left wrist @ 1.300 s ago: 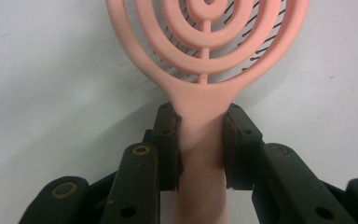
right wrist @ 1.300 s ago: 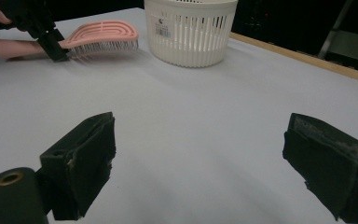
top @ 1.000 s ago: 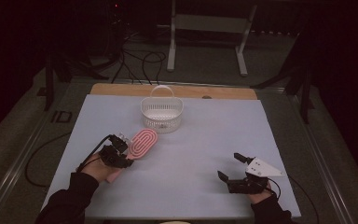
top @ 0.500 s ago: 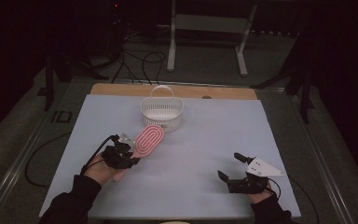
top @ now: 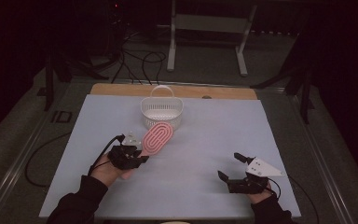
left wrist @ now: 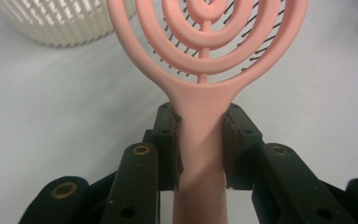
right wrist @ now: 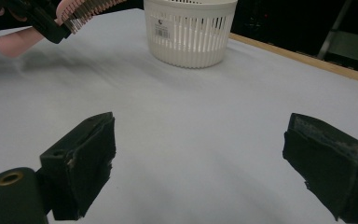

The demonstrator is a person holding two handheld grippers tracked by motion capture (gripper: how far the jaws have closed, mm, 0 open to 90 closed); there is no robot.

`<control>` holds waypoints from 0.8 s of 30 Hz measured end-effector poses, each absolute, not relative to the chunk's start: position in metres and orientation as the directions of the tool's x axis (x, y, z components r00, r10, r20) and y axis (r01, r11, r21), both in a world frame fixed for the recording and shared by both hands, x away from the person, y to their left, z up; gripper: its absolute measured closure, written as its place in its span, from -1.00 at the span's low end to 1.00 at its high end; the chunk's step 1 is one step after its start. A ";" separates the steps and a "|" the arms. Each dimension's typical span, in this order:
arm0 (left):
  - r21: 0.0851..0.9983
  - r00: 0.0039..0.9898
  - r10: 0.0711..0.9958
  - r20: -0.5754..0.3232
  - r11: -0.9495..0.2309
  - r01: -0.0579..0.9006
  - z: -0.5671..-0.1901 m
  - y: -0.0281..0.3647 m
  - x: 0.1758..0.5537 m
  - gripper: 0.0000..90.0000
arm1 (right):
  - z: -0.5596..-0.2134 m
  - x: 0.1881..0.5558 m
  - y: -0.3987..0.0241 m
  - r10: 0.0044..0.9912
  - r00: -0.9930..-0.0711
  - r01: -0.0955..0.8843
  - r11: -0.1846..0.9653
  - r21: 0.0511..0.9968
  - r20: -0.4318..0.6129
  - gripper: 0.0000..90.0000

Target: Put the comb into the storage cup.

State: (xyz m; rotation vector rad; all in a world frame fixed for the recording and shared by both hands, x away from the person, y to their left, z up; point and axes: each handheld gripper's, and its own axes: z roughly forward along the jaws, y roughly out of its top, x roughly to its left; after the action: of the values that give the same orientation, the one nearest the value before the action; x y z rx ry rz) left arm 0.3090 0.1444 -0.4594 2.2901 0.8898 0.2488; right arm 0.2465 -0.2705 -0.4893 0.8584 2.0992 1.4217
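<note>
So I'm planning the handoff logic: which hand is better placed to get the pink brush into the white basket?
Left. The left gripper is clamped on the pink brush by its handle, brush head already near the white basket. The right gripper sits open and empty, farther from the basket.

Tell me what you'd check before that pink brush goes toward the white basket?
1. Left hand-held gripper clamped on the pink hairbrush handle: ok.
2. Brush lifted off the table: ok, seen in the right gripper view.
3. White basket upright, mouth open: ok.
4. Basket empty: cannot tell.
5. Right hand-held gripper open and apart from the brush's path: ok.
</note>
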 end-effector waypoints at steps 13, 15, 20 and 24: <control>0.718 0.775 0.630 -0.042 -0.521 0.462 -0.460 0.139 0.307 0.58 | -0.490 0.247 -0.270 0.714 -0.700 0.241 0.275 0.931 -0.030 -0.80; 0.733 0.788 0.614 -0.046 -0.515 0.444 -0.462 0.137 0.305 0.58 | -0.490 0.247 -0.270 0.714 -0.700 0.243 0.275 0.930 -0.028 -0.80; 0.747 0.794 0.606 -0.049 -0.505 0.432 -0.469 0.137 0.304 0.58 | -0.491 0.248 -0.269 0.714 -0.700 0.247 0.275 0.929 -0.025 -0.80; 0.770 0.798 0.600 -0.050 -0.486 0.414 -0.472 0.138 0.300 0.58 | -0.491 0.248 -0.270 0.715 -0.698 0.248 0.276 0.928 -0.026 -0.80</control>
State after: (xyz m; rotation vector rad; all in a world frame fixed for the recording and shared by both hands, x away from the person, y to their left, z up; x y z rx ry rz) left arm 0.3005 0.1379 -0.4722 2.1504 0.7470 0.2855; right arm 0.2481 -0.2696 -0.4913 0.8666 2.1092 1.4123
